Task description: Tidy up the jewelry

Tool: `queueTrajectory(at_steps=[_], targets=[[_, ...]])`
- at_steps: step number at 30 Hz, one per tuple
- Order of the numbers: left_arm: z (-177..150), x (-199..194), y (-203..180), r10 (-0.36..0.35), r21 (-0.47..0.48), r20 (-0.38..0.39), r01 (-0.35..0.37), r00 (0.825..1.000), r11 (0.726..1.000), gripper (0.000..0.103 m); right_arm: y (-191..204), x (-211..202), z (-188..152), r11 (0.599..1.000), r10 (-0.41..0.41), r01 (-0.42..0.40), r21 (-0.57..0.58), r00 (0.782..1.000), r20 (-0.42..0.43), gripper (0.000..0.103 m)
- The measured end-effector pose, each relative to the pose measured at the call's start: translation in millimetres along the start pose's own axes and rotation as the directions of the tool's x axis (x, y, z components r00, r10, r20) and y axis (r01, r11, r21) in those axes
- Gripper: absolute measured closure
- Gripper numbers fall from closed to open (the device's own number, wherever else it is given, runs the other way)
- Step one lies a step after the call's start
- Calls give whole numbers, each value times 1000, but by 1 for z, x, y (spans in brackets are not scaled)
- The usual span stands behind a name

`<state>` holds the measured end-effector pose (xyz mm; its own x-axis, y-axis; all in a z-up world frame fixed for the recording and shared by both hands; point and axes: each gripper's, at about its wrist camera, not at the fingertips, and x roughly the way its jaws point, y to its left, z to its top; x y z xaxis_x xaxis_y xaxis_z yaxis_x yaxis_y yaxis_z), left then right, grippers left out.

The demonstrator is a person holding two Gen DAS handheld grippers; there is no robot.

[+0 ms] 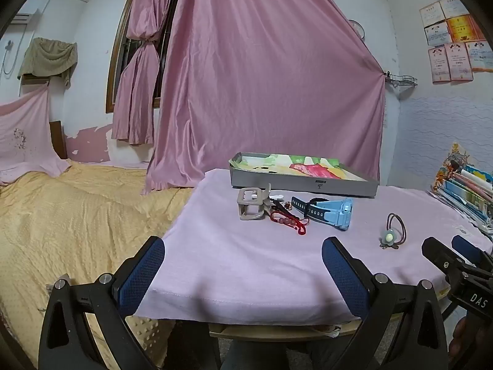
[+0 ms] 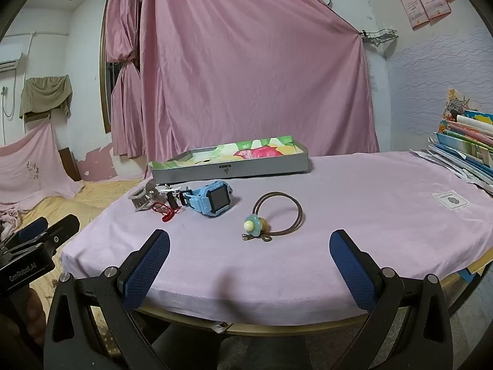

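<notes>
On the pink-covered table (image 1: 246, 265) (image 2: 354, 203) lie a beige hair claw (image 1: 251, 205) (image 2: 143, 199), a red beaded cord bracelet (image 1: 288, 220) (image 2: 165, 211), a blue smartwatch (image 1: 334, 211) (image 2: 212, 200) and a brown hair tie with a flower charm (image 1: 393, 232) (image 2: 271, 215). A grey tray (image 1: 303, 182) (image 2: 231, 168) with a colourful lining stands behind them. My left gripper (image 1: 243, 262) is open and empty at the table's near edge. My right gripper (image 2: 249, 252) is open and empty, just short of the hair tie.
A bed with a yellow cover (image 1: 77, 215) lies left of the table. A stack of books (image 1: 468, 191) (image 2: 465, 148) sits at the table's right. Pink curtains (image 1: 262, 77) hang behind. The right gripper shows at the left wrist view's right edge (image 1: 456, 259).
</notes>
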<state>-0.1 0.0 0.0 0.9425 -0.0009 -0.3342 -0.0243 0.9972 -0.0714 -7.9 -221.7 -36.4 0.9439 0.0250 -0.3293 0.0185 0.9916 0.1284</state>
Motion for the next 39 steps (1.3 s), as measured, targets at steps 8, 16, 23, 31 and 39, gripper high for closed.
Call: queueTrajectory(at_steps=[8, 16, 23, 31, 39], targets=[[0, -4, -3, 3, 1, 3, -3, 1000, 1000, 0, -1, -1, 1, 1000, 1, -1, 1, 1000, 2, 1], [0, 0, 0, -3, -6, -4, 3, 1000, 1000, 0, 0, 0, 0, 1000, 2, -2, 3, 1000, 3, 1], [-1, 0, 0, -2, -7, -5, 2, 1000, 1000, 0, 0, 0, 0, 1000, 3, -3, 2, 1000, 0, 1], [1, 0, -4, -4, -7, -6, 4, 1000, 1000, 0, 0, 0, 1, 1000, 2, -2, 2, 1000, -1, 1], [1, 1, -4, -4, -7, -7, 4, 1000, 1000, 0, -1, 1, 2, 1000, 2, -2, 2, 1000, -3, 1]])
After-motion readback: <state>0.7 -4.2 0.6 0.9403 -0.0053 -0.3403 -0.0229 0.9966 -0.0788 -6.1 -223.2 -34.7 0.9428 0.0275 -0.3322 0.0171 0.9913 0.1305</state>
